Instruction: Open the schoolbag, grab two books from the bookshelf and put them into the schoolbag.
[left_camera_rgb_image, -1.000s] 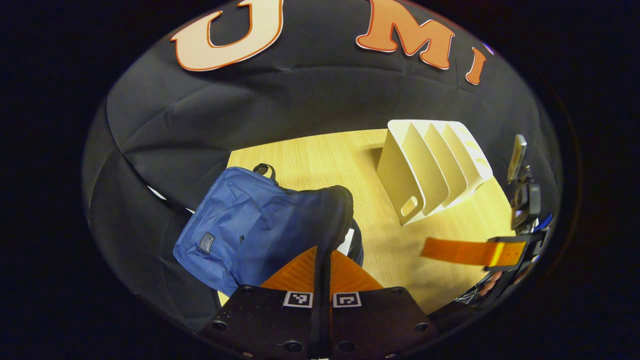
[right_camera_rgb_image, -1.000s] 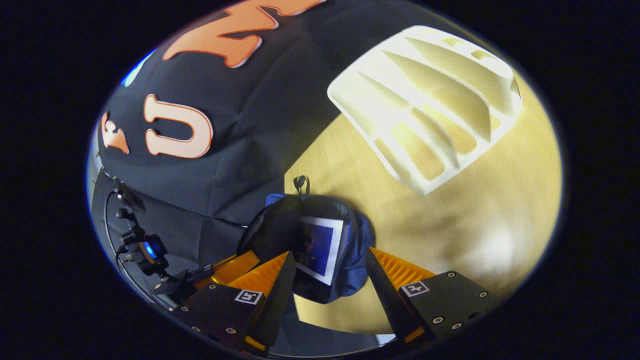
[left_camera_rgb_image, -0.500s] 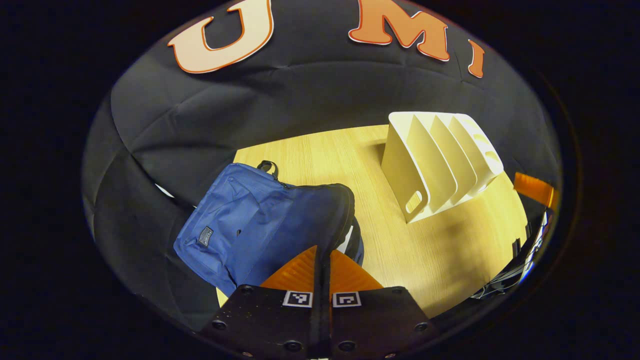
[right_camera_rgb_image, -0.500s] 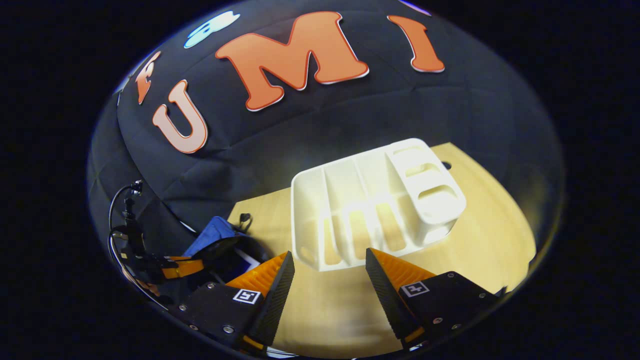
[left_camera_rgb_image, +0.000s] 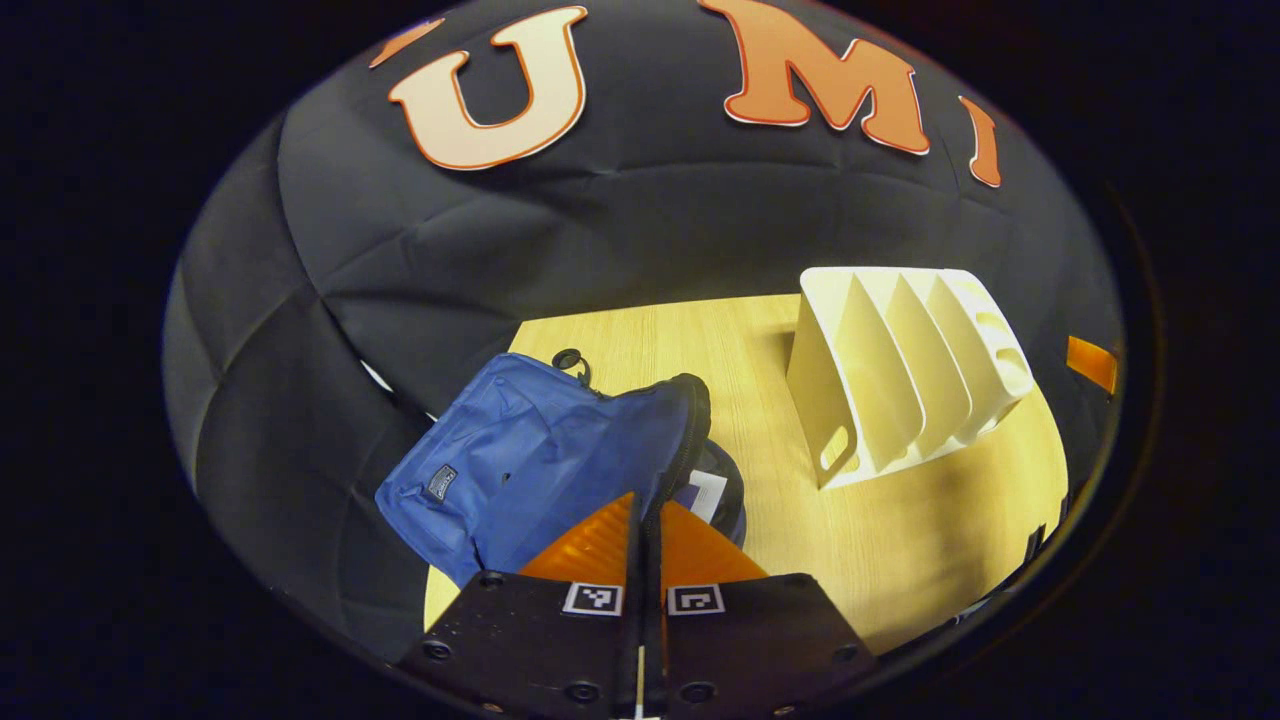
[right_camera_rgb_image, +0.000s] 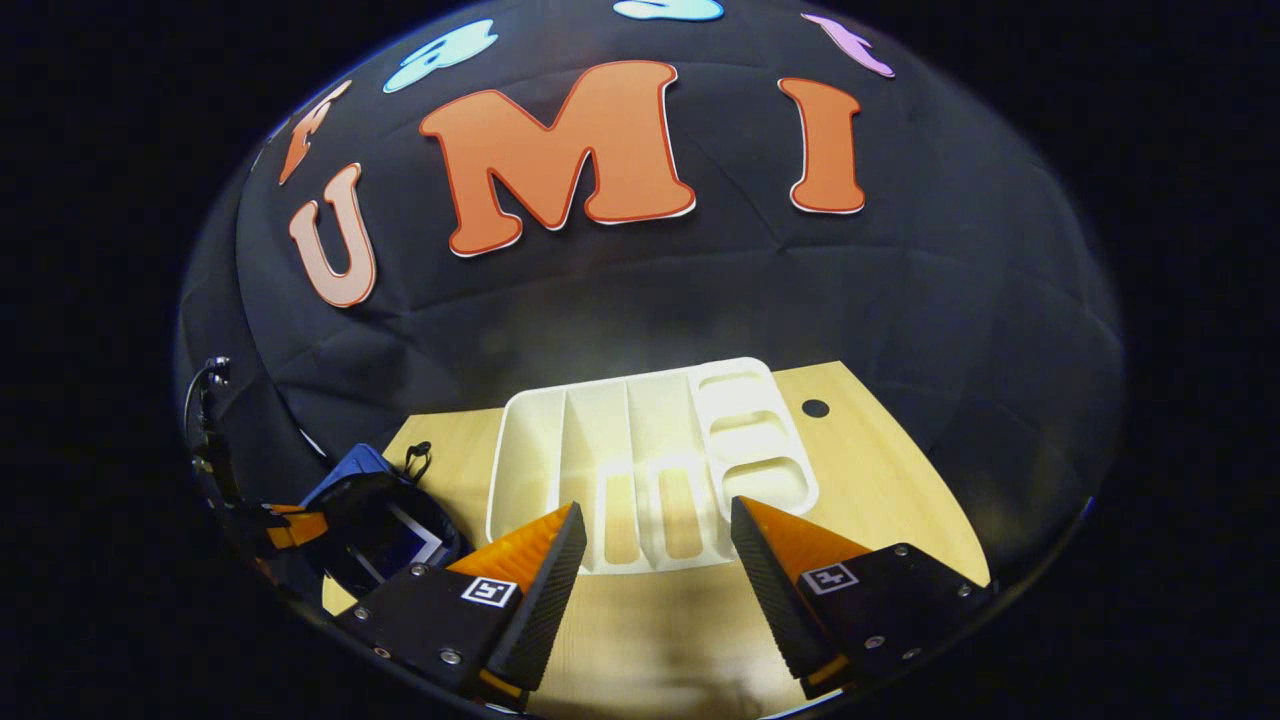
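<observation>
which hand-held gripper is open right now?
The right hand-held gripper: its fingers stand wide apart before the bookshelf. The left hand-held gripper has its fingers together.

On the table (left_camera_rgb_image: 900, 540), the schoolbag (left_camera_rgb_image: 530, 470) lies left of the bookshelf (left_camera_rgb_image: 905, 385), well apart.

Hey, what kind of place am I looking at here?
Probably a staged recording booth, not a real study: a black cloth wall backs a wooden table carrying just a white bookshelf and an open blue schoolbag.
</observation>
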